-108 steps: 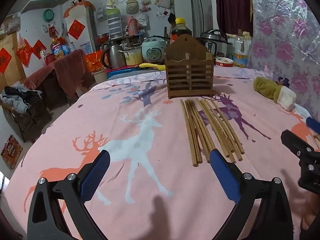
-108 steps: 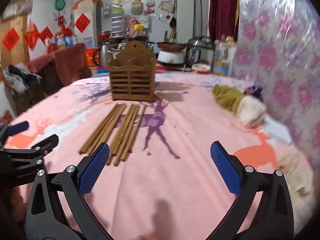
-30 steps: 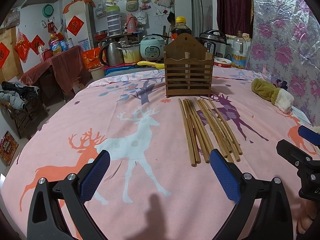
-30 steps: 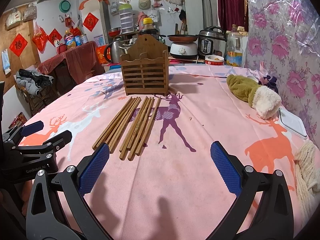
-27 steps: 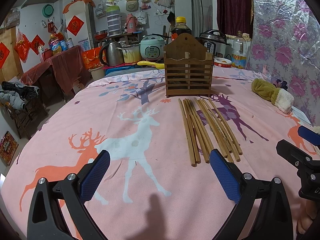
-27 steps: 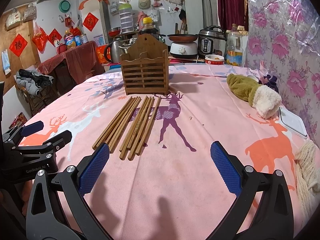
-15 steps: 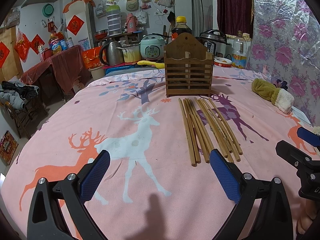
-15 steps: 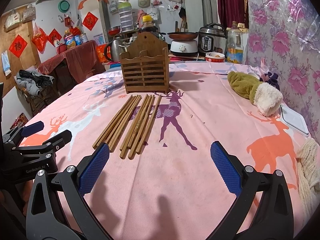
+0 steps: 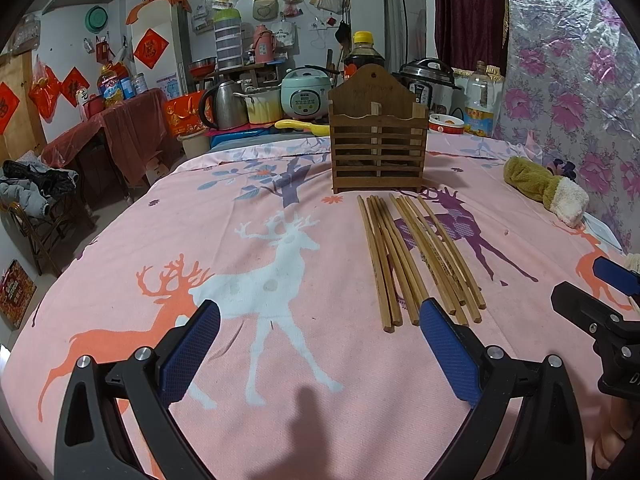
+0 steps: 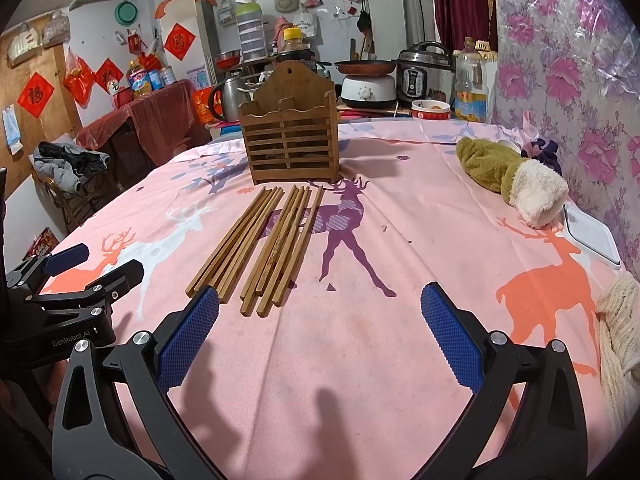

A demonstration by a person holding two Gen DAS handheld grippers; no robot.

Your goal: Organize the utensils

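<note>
Nothing of the sorting looked done at this point, judging by how things lay. On the left, the left gripper hung low over the pink deer-print cloth of the table, its blue-padded jaws spread wide with nothing between them, and only bare cloth ahead of its left finger. Further right, all the wooden chopsticks lay flat on the cloth in two loose bundles side by side, their far tips just short of the wooden utensil holder and their near ends close to the left gripper's right finger. The holder stood upright beyond them; through its slats no chopstick showed, so it appeared to be empty, though its compartments could not be seen into from above. To the right of the chopsticks, the right gripper was likewise wide open and empty, with the bundles' near ends just ahead of its left finger. Well off to the right, a green and white plush toy lay near the flowered wall covering, apart from everything else. What remained, then, was the whole job: picking the chopsticks up, standing them in the holder, and perhaps keeping the two bundles apart by compartment.
</note>
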